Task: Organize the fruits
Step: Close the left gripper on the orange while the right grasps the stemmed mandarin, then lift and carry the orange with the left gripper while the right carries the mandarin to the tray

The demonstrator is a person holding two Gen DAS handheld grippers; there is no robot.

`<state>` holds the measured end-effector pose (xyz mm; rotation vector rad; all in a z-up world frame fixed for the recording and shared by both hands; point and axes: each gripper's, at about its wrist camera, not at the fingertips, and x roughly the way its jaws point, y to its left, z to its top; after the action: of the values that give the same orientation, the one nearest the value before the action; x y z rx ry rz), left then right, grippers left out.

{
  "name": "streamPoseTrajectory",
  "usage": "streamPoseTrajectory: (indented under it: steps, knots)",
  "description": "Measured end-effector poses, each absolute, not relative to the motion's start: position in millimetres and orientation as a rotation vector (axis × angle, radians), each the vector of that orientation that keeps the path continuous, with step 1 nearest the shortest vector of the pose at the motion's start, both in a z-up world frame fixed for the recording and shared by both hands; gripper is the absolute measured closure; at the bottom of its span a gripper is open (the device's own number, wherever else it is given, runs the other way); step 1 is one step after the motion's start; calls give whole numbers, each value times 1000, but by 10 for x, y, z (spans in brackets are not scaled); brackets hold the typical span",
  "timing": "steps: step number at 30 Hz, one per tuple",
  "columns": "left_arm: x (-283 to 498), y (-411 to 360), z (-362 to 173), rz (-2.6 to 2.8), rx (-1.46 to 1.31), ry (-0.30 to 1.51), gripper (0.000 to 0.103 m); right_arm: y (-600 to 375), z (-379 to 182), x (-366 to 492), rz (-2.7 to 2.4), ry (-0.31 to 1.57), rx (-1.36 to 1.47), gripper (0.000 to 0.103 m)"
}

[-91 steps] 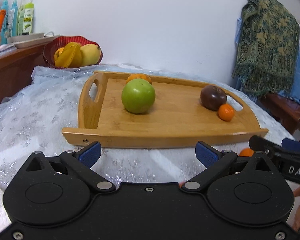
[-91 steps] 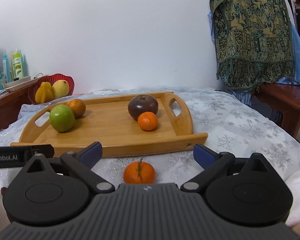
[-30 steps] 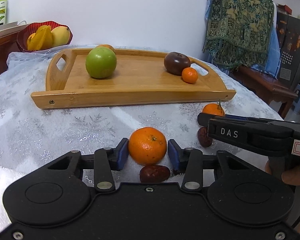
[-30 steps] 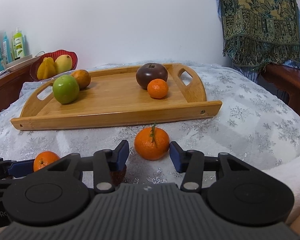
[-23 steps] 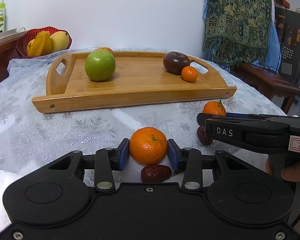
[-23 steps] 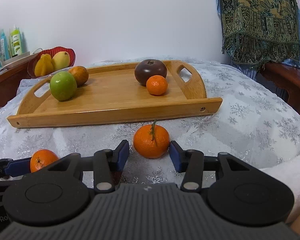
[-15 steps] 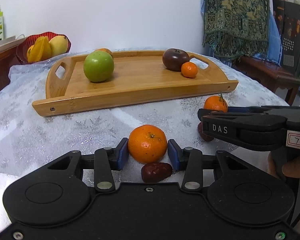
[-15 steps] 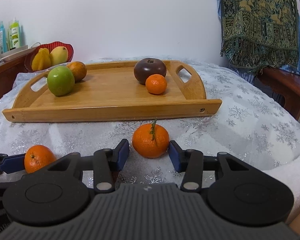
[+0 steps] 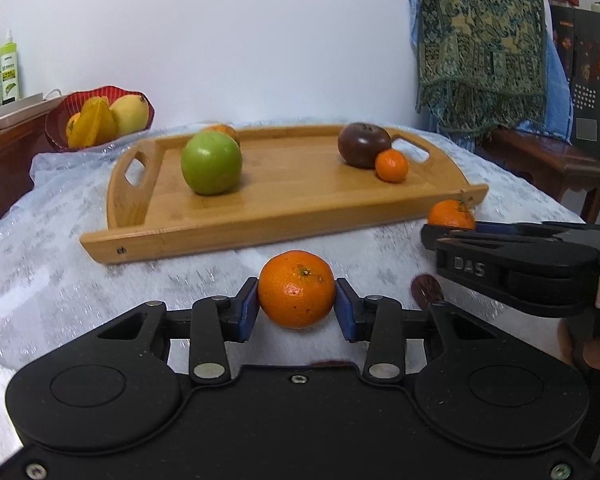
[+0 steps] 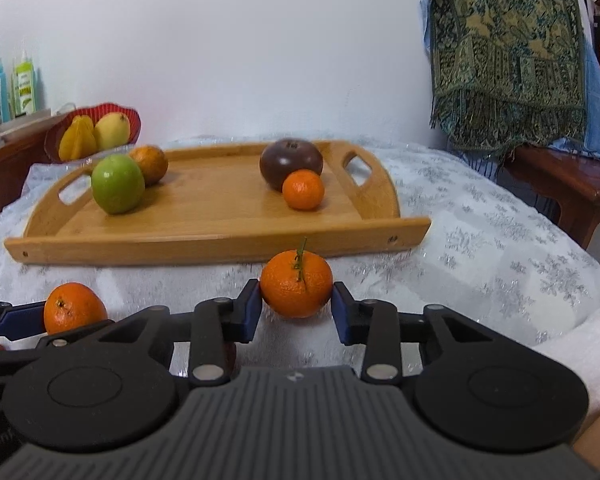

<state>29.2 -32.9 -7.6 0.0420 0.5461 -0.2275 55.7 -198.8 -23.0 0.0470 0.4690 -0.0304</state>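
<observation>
A green patterned cloth point(image 10: 508, 60) hangs over a wooden side table point(image 10: 572, 184) at right. Plastic bottles point(image 10: 24, 84) stand on a wooden shelf point(image 9: 8, 140) at far left.

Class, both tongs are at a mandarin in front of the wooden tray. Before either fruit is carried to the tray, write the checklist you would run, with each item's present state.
1. Left tongs shut on the stemless mandarin: ok.
2. Right tongs shut on the stemmed mandarin: ok, both pads touch it.
3. Bare space on the wooden tray between the green apple and the dark tomato: ok.
4. Both mandarins lifted off the tablecloth: cannot tell.
5. Dark dates beside the tongs stay out of the way: cannot tell.
</observation>
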Motion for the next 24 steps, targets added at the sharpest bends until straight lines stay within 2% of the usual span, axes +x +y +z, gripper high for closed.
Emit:
streamPoseTrajectory:
  steps: [24]
  knots:
    - [1384, 146, 642, -197, -97, 470, 65, -2016, 349, 1375, 62, 381, 72, 62]
